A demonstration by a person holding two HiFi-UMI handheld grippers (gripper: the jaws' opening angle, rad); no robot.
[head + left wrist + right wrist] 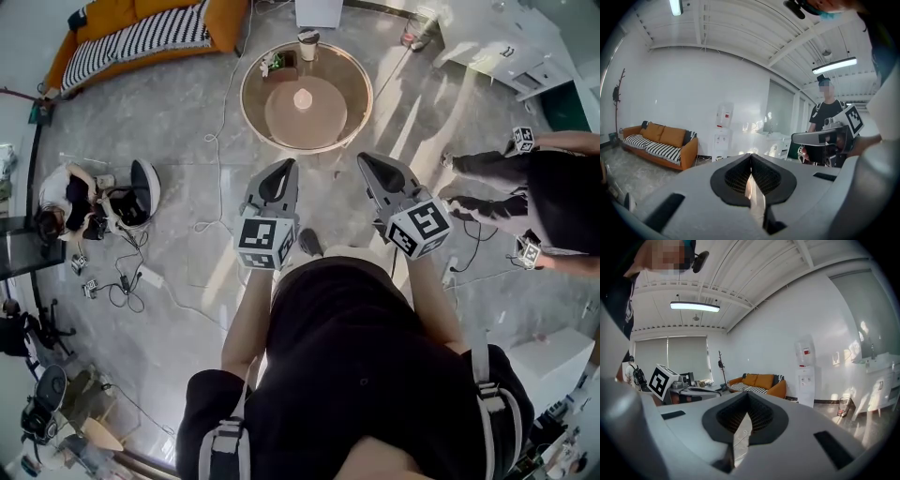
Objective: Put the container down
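dark clothing on the person's torso (pixel 356 375) fills the bottom of the head view. the arms reach forward from it, holding the left gripper (pixel 279 178) and the right gripper (pixel 377 169) side by side at about the same height above bare floor. neither gripper is over the round table (pixel 251 103), which stands a little way ahead. both are empty, so the container seems to be down already. it is probably the pale cup-like container (pixel 308 44) standing upright at the table's far rim, beside a small green plant (pixel 273 63). a small pale item (pixel 302 98) at the table's centre could be it instead, and the view does not settle which. another person (pixel 562 187) stands off to the right.

the left gripper view shows its dark ribbed pads (pixel 740 174) drawn together with nothing between them. an orange sofa (pixel 661 145) and a water dispenser (pixel 723 129) lie beyond. the table is below the frame, which suggests the gripper is held nearly level and clear of the table, not reaching for it.

the right gripper view is much the same, with the jaws together, only a sliver of floor showing in the gap, and nothing gripped.
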